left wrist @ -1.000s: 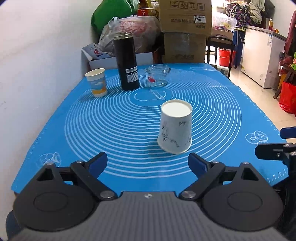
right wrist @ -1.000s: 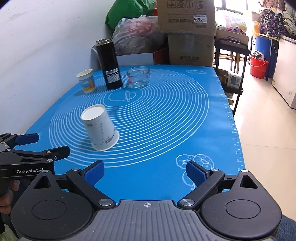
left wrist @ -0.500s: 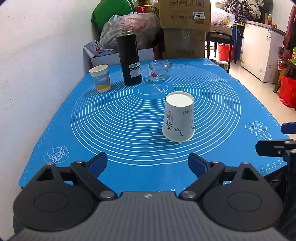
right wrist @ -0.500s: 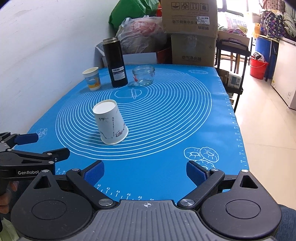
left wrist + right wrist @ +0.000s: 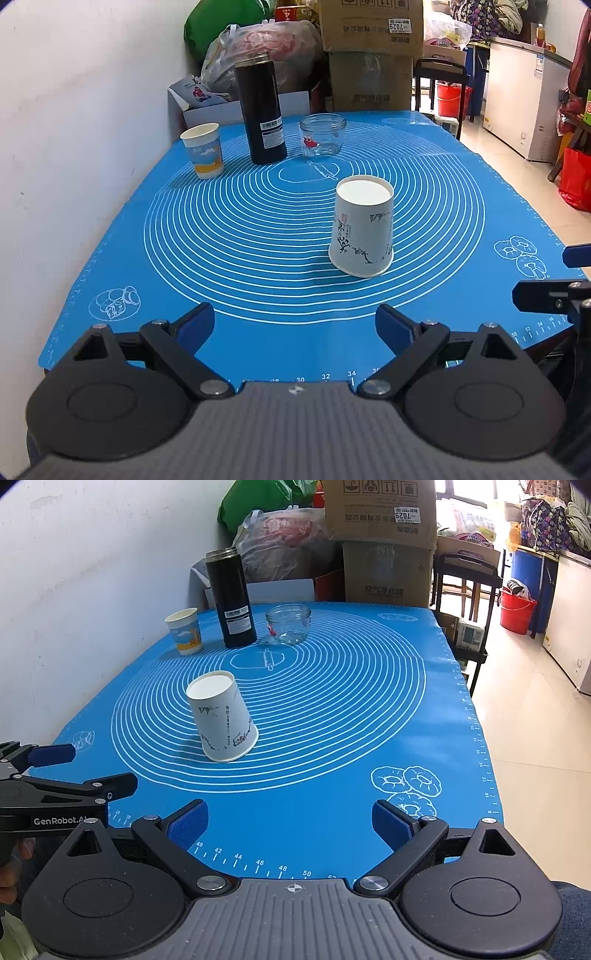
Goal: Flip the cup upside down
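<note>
A white paper cup with ink drawings [image 5: 362,230] stands upside down, mouth on the blue mat [image 5: 240,236], near the mat's middle; it also shows in the right wrist view [image 5: 223,716]. My left gripper [image 5: 294,328] is open and empty, back over the mat's near edge, well short of the cup. My right gripper [image 5: 290,825] is open and empty, at the near edge to the cup's right. The left gripper's side shows in the right wrist view [image 5: 62,775].
At the back of the mat stand an upright paper cup with a cartoon print [image 5: 203,151], a black flask [image 5: 261,110] and a glass jar [image 5: 322,133]. Cardboard boxes [image 5: 373,55] and bags lie behind. A white wall runs along the left.
Both grippers have drawn back from the cup toward the mat's near edge. The cup has stayed upside down in the same place.
</note>
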Demonstrator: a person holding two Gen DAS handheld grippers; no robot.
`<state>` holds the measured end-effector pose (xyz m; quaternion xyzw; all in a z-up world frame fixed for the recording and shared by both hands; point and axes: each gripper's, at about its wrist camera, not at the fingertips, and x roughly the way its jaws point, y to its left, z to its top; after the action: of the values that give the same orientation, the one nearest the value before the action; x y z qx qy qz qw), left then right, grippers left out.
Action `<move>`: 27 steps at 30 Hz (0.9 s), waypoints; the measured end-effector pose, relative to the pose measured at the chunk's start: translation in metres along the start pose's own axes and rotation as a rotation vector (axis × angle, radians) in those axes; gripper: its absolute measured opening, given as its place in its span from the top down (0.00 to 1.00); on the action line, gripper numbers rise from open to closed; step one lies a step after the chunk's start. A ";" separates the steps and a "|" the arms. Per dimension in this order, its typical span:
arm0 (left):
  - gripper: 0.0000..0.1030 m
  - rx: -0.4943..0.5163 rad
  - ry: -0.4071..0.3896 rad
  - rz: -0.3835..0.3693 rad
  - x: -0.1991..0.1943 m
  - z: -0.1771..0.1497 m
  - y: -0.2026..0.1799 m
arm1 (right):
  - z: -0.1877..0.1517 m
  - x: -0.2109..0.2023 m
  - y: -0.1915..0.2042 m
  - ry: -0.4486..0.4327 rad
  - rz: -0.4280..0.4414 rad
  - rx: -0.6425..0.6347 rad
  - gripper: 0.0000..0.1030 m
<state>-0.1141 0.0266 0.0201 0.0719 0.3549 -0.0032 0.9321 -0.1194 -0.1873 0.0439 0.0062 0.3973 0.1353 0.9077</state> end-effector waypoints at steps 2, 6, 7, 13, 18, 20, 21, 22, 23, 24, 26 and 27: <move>0.09 0.000 0.001 0.001 0.000 0.000 0.000 | 0.000 0.000 0.000 0.002 0.001 -0.003 0.06; 0.09 0.000 0.002 0.001 0.000 0.000 0.000 | 0.000 0.001 0.001 0.002 0.001 -0.005 0.06; 0.09 0.000 0.003 0.001 0.000 0.000 0.000 | 0.000 0.001 0.001 0.002 0.002 -0.005 0.06; 0.09 0.002 0.006 -0.004 0.001 0.001 0.000 | 0.000 0.001 0.001 0.003 0.001 -0.005 0.06; 0.09 0.002 0.007 -0.003 0.001 0.001 -0.001 | 0.000 0.001 0.001 0.003 0.001 -0.005 0.06; 0.09 0.001 0.007 -0.002 0.001 0.001 -0.001 | 0.000 0.001 0.001 0.002 0.004 -0.004 0.06; 0.09 0.001 0.007 -0.002 0.001 0.001 -0.001 | 0.001 0.001 0.001 0.003 0.004 -0.004 0.06; 0.09 0.002 0.007 -0.002 0.001 0.001 -0.001 | 0.001 0.001 0.001 0.003 0.005 -0.004 0.06; 0.09 0.002 0.007 -0.003 0.001 0.001 -0.001 | 0.001 0.001 0.001 0.003 0.005 -0.003 0.06; 0.09 0.002 0.007 -0.003 0.001 0.001 -0.001 | 0.001 0.001 0.001 0.003 0.006 -0.003 0.06; 0.09 0.003 0.009 -0.005 0.001 0.001 -0.001 | 0.000 0.001 0.001 0.003 0.005 -0.004 0.06; 0.09 0.004 0.009 -0.006 0.001 0.001 -0.001 | 0.000 0.001 0.001 0.003 0.005 -0.004 0.06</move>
<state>-0.1123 0.0258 0.0198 0.0727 0.3595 -0.0061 0.9303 -0.1188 -0.1866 0.0438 0.0054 0.3983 0.1383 0.9067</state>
